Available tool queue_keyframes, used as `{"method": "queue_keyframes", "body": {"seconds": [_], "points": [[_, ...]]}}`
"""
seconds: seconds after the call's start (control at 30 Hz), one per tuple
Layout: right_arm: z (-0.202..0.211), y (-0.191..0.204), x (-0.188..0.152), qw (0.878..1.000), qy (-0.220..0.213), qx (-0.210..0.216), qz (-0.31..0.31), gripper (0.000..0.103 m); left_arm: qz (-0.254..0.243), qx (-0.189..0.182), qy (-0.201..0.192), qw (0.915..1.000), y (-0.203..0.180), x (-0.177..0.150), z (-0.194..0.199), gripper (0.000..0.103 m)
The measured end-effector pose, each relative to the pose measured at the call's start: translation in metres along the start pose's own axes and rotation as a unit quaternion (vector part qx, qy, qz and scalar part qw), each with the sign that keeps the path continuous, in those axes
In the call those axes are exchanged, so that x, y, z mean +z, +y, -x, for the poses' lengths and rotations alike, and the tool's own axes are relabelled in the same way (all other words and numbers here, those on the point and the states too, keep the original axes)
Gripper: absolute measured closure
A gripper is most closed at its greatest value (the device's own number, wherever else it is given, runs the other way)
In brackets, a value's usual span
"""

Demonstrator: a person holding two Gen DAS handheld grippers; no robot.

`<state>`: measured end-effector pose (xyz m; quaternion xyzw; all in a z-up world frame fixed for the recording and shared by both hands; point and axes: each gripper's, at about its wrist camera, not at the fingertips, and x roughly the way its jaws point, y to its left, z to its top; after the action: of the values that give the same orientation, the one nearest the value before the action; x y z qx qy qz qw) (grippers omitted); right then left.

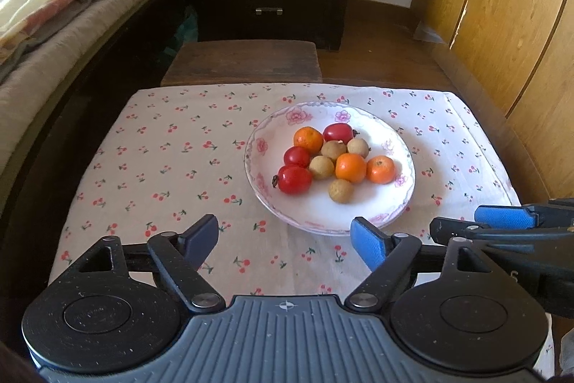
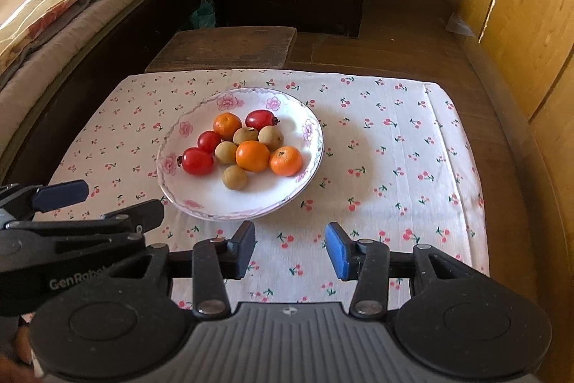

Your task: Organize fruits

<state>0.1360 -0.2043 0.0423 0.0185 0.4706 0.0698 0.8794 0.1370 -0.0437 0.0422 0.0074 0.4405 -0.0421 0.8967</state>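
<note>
Left wrist view shows the plate [image 1: 401,151] on the cherry-print cloth [image 1: 161,167], carrying all the fruit in one mixed cluster: three oranges [image 1: 351,167], three red fruits [image 1: 295,179] and four brown longan-like fruits [image 1: 340,191]. No fruit lies off the plate. This layout fits either a gathered result or a mix awaiting sorting by kind; the views do not settle which.

For any grasp, approach from above, close on one fruit only, and apply light pressure, since round fruit is likely to roll.

Left gripper [image 1: 287,239] hovers at the plate's 6 o'clock rim, jaws spread wide, empty. Right gripper [image 2: 290,248] hovers at the plate's 5 o'clock, jaws spread, empty, level with the cloth.
</note>
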Motion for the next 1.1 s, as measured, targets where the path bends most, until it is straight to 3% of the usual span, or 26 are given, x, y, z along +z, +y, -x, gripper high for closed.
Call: {"method": "queue_keyframes", "body": {"seconds": [0.17,0.7,0.97,1.1], "points": [[0.011,0.002,-0.014,1.000,-0.004,0.007,-0.013,0.054,-0.001,0.010,-0.001,0.9999,0.002,-0.012,0.007,0.014],[0.036,0.010,-0.069,1.000,-0.001,-0.002,-0.028,0.054,0.000,0.022,0.006,0.9997,0.006,-0.061,0.033,0.007],[0.043,0.009,-0.093,0.999,0.008,-0.005,-0.035,0.054,-0.026,0.054,0.004,0.9982,-0.004,-0.082,0.046,0.000],[0.047,0.010,-0.101,0.999,0.008,-0.006,-0.036,0.054,-0.022,0.053,0.017,0.9982,-0.004,-0.089,0.047,0.001]]}}
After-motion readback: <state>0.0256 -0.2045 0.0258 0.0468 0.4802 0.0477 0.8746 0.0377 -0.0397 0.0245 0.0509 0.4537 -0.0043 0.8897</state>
